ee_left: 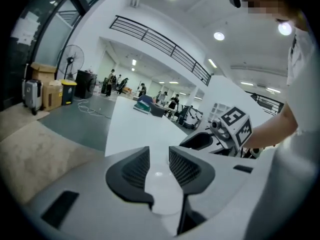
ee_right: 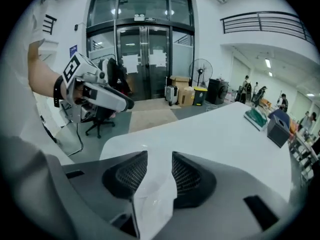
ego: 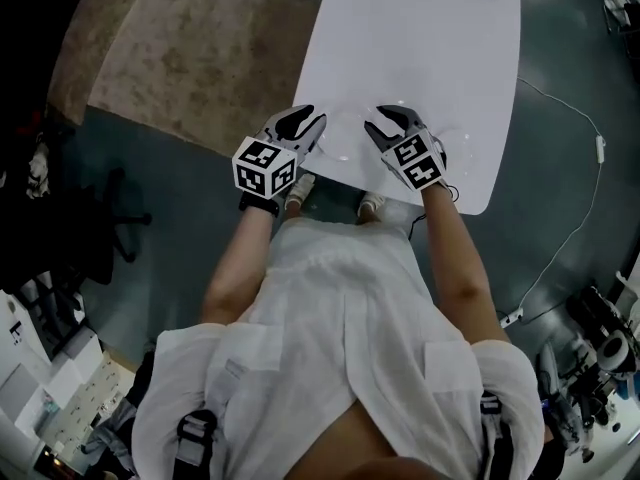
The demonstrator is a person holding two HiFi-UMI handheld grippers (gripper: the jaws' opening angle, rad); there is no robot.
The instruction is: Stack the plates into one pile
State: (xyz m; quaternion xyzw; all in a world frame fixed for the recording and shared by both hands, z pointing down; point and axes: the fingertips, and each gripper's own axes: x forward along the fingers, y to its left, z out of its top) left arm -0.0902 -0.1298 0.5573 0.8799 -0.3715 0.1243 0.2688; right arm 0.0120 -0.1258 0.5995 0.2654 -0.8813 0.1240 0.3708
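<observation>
A plate (ego: pixel 345 140) lies at the near end of the white counter (ego: pixel 420 48). It is pale on pale and hard to see. The counter stands on a grey floor (ego: pixel 560 168), with a brown rug (ego: pixel 200 58) to the left. The left gripper (ego: pixel 308 120) is at the plate's left side and the right gripper (ego: pixel 386 118) is at its right. Both pairs of jaws stand apart, with something white and shiny in each gap, not squeezed. Only the right gripper view shows glass doors (ee_right: pixel 142 44). Only the left gripper view shows a high railing (ee_left: pixel 160 39).

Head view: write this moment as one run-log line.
left gripper: open | right gripper: open | both above white table's near edge | pale round plate: between them
</observation>
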